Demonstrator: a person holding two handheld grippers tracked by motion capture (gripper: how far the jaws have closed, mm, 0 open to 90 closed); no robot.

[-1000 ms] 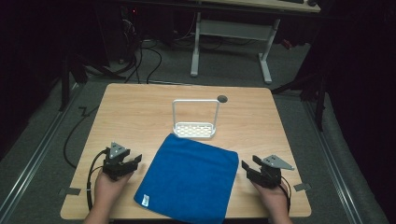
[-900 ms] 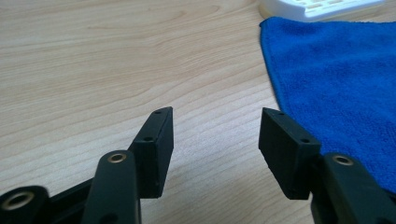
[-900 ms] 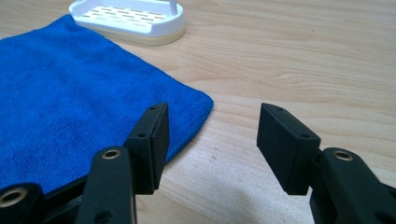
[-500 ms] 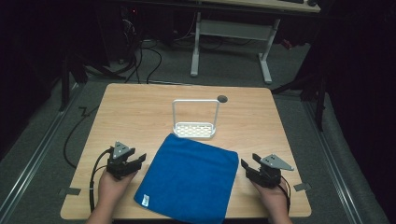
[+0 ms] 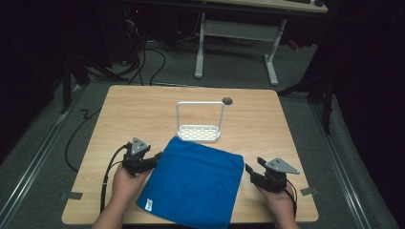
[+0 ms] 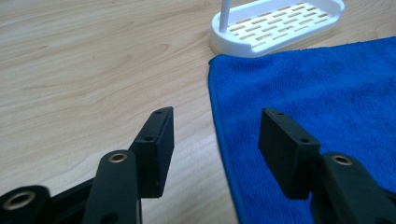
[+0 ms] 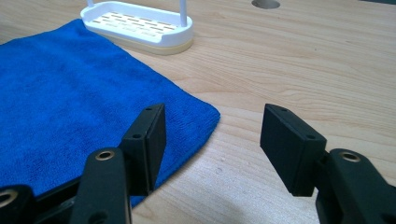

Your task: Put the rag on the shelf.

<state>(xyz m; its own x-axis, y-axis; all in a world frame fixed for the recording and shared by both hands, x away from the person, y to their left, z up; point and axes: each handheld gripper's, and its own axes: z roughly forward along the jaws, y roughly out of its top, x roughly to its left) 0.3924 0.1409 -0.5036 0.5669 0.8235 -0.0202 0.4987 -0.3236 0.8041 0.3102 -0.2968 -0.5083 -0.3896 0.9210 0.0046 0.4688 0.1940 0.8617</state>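
A blue cloth lies flat on the wooden table, with a white label near its front left corner. My left gripper sits at the cloth's left edge, open, its jaws straddling that edge. My right gripper is at the cloth's far right corner, open, with the corner lying between and ahead of its jaws. A white slotted rack with a tall wire handle stands just beyond the cloth; its base touches the cloth's far edge. The rack holds nothing.
A round cable hole sits in the table near its far edge. Cables trail from the left gripper over the table's left side. A white desk frame stands on the floor beyond the table. Bare wood lies left and right of the cloth.
My left gripper has moved forward and right, up to the cloth's left edge. The right gripper has barely moved. The cloth and rack are where they were.
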